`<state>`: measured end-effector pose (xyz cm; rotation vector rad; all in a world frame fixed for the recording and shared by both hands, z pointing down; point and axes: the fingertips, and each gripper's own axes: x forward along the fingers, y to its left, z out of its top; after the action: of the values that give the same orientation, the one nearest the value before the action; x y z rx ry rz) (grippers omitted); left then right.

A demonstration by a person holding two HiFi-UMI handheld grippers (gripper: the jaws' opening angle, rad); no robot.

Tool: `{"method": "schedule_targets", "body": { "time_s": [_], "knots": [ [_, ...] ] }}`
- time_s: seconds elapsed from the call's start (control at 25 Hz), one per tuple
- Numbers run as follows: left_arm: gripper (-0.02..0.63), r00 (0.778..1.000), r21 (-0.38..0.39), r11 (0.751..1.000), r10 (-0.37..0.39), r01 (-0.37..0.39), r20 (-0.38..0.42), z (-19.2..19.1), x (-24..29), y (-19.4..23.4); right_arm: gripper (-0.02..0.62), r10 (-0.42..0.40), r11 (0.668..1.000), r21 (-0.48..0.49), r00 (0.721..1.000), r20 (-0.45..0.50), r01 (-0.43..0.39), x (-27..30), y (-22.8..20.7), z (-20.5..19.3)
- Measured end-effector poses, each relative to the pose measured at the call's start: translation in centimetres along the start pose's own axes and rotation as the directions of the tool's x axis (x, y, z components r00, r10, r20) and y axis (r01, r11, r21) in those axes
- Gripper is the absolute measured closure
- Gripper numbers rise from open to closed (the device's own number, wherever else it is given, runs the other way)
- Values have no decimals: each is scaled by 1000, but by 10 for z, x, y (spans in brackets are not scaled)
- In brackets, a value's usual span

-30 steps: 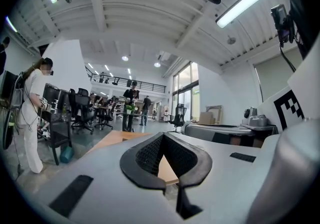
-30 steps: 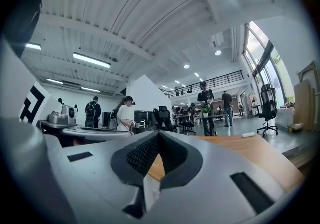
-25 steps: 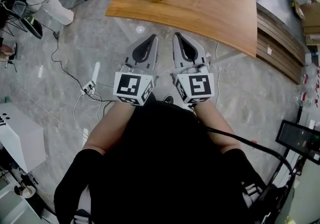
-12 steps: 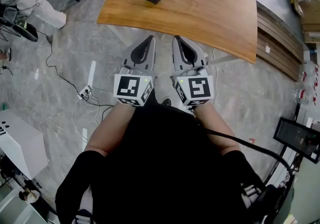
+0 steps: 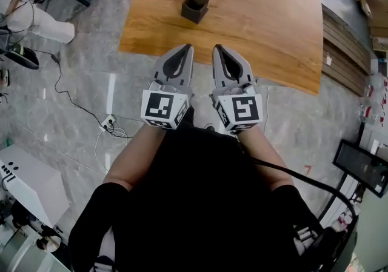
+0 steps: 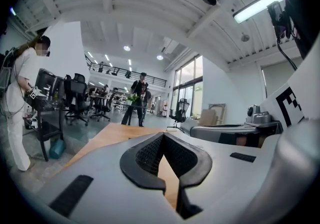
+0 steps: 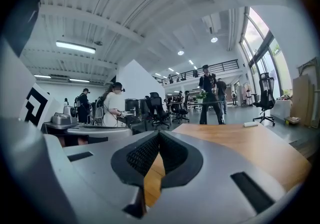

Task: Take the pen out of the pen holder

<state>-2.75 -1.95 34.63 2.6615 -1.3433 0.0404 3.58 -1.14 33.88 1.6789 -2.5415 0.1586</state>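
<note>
A dark pen holder [image 5: 196, 4] stands on the wooden table [image 5: 267, 28], near its front left part; I cannot make out a pen in it. My left gripper [image 5: 187, 47] and right gripper [image 5: 217, 48] are held side by side close to the body, their tips just over the table's near edge, well short of the holder. Both are shut with nothing between the jaws. In the left gripper view the left gripper [image 6: 163, 134] points over the table top [image 6: 112, 135]. The right gripper [image 7: 159, 132] in its own view does the same over the table [image 7: 240, 153]. The holder is hidden in both gripper views.
Cables and a power strip [image 5: 108, 122] lie on the grey floor at the left. A white box [image 5: 30, 180] stands lower left, a screen [image 5: 361, 168] lower right, wooden slats [image 5: 342, 46] right of the table. A person in white [image 5: 33, 13] sits at upper left.
The table and pen holder have come closer to the grippers, whose tips now reach the table's near edge. Both grippers stay shut and side by side.
</note>
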Motion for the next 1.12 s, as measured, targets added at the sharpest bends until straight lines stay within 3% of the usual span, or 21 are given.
{"method": "schedule_targets", "body": {
  "time_s": [0.24,0.48,0.92,1.12],
  "knots": [
    [606,999,-9,1000,-29,28,-24,-1,32,54,581,-46,999,5,999,-26,46,60,-4,0],
    [606,998,-13,999,-50,49,-43,-2,59,80,580,-75,997,15,996,-55,76,97,-18,-5],
    [606,993,1,1000,-13,13,-113,-23,114,98,580,-43,998,34,990,-134,48,143,-56,-30],
    [606,988,-2,1000,7,-7,-157,-45,139,107,579,-6,998,61,977,-213,20,164,-68,-63]
  ]
}}
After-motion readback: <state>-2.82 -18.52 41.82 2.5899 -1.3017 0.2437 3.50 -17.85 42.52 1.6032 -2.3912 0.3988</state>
